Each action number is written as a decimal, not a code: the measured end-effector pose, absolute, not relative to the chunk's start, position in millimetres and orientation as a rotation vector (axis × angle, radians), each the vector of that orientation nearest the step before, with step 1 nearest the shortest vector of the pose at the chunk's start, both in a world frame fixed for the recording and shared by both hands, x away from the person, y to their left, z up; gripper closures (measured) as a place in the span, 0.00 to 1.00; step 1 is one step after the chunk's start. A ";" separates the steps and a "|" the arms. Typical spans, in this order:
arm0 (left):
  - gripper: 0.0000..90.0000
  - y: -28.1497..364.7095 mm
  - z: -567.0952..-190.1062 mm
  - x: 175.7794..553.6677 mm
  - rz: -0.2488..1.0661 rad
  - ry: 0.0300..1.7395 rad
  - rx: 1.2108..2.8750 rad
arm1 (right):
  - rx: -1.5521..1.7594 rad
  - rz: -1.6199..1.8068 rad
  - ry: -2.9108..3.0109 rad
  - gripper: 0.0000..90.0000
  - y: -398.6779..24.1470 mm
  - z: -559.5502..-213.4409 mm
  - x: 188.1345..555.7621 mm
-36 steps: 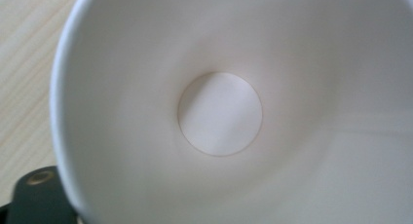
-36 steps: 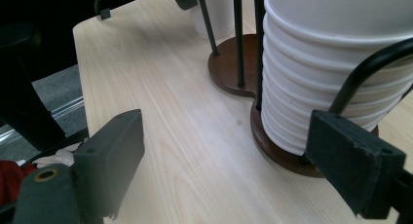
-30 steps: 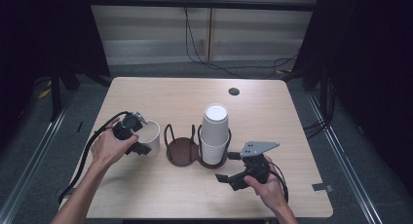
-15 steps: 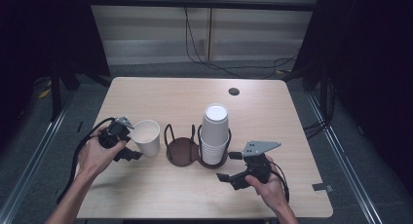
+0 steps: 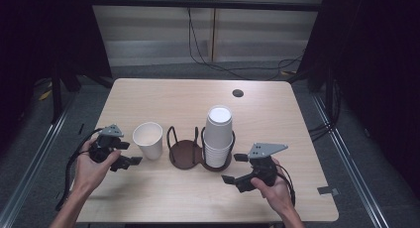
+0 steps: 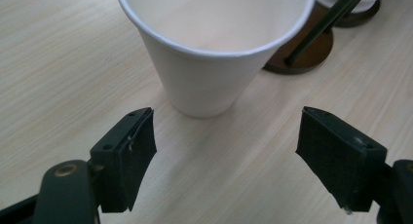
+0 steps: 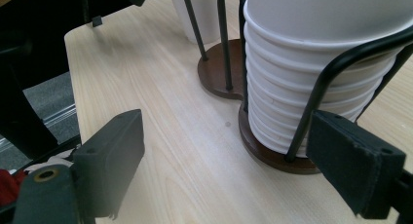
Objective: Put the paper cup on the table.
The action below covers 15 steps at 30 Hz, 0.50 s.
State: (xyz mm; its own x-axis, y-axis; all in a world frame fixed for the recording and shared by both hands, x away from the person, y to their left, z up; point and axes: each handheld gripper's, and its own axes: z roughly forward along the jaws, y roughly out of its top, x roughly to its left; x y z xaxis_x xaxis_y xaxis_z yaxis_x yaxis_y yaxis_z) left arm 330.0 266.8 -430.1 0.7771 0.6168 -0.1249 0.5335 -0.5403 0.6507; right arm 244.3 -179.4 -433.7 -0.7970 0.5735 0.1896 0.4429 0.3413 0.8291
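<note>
Paper cup (image 5: 148, 139) stands upright at left centre of the table (image 5: 277, 104), just beside the wire holder (image 5: 184, 147). We find our left gripper (image 6: 226, 148) jaws apart, cup just beyond them, untouched. Right gripper (image 7: 243, 170) gapes empty near the stacked cups (image 5: 218, 135)

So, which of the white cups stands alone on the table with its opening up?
The single cup left of the holder, near the left gripper. The others form an upside-down stack inside the holder.
</note>
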 end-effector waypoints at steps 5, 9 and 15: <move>0.24 270.5 -429.0 317.1 0.159 0.859 2.184 | 0.942 1.450 2.457 0.16 -179.8 -434.0 244.3; 0.24 270.1 -426.8 305.4 0.221 0.851 2.130 | 0.948 1.457 2.448 0.16 -180.9 -433.9 244.6; 0.24 272.0 -423.6 289.7 0.292 0.854 2.059 | 0.948 1.451 2.452 0.16 -180.4 -434.9 244.3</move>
